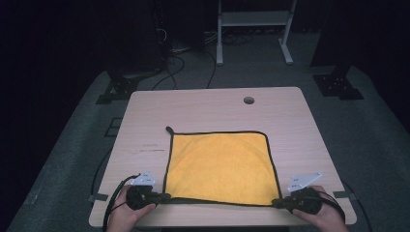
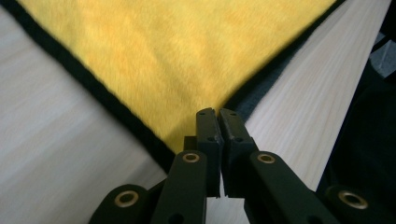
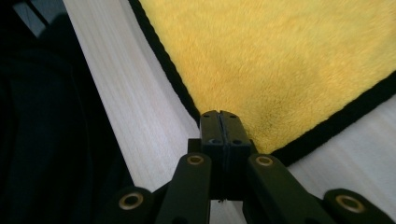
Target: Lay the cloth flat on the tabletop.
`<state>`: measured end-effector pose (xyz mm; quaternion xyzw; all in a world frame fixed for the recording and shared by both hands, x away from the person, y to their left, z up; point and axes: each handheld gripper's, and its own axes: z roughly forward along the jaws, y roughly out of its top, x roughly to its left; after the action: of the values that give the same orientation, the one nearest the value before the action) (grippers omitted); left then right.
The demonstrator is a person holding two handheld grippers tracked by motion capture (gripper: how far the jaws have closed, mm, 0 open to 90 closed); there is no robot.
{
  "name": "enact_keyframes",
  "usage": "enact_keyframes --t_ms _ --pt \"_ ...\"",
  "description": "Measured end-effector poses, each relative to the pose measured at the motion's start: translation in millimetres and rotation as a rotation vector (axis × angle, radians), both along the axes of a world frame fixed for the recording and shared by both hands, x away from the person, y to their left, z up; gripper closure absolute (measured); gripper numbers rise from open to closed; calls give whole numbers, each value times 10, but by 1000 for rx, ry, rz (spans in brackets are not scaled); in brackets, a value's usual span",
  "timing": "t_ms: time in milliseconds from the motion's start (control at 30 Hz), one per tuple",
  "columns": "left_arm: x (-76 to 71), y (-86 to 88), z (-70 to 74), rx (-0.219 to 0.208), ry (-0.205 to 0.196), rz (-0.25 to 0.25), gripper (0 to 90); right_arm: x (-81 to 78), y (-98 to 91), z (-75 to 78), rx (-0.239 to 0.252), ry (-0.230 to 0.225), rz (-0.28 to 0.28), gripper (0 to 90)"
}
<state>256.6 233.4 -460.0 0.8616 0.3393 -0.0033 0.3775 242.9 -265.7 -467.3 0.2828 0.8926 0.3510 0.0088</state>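
Flat on the pale wooden table (image 1: 145,111), yellow cloth (image 1: 220,164) with black edging, left gripper (image 1: 164,197) pinched tight on its near left corner, right gripper (image 1: 276,203) likewise clamped on the near right corner, both low at the table's front edge.

Yellow cloths lying on the table: one (image 1: 220,166)
Grippers resting at its corners: two (image 1: 164,197) (image 1: 276,202)
Tables standing: one (image 1: 212,108)

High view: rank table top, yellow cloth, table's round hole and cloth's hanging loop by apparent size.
1. Table top, largest.
2. Yellow cloth, spread flat over its middle.
3. Round hole and hanging loop: both tiny and look alike, so no ranking between them.
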Motion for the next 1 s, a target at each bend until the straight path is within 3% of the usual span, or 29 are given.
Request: enact_keyframes --t_ms 133,233,333,467,633,833,1000 --pt "-23 30 -13 -13 12 -3 873 4 1 -5 6 15 7 890" --pt "-24 35 5 -10 -13 16 782 12 -21 6 36 6 10 850" --pt "-11 50 37 -37 -46 32 666 20 -57 76 106 -33 8 715" --pt "15 73 88 -66 -93 65 552 55 -93 126 148 -80 -36 574" --pt "97 117 109 -72 -143 118 457 184 -156 123 123 -159 -149 413" --pt "246 115 97 -46 -176 175 358 456 -284 96 65 -227 -294 341" --pt "391 115 71 -29 -182 221 274 657 -391 59 25 -234 -391 300"
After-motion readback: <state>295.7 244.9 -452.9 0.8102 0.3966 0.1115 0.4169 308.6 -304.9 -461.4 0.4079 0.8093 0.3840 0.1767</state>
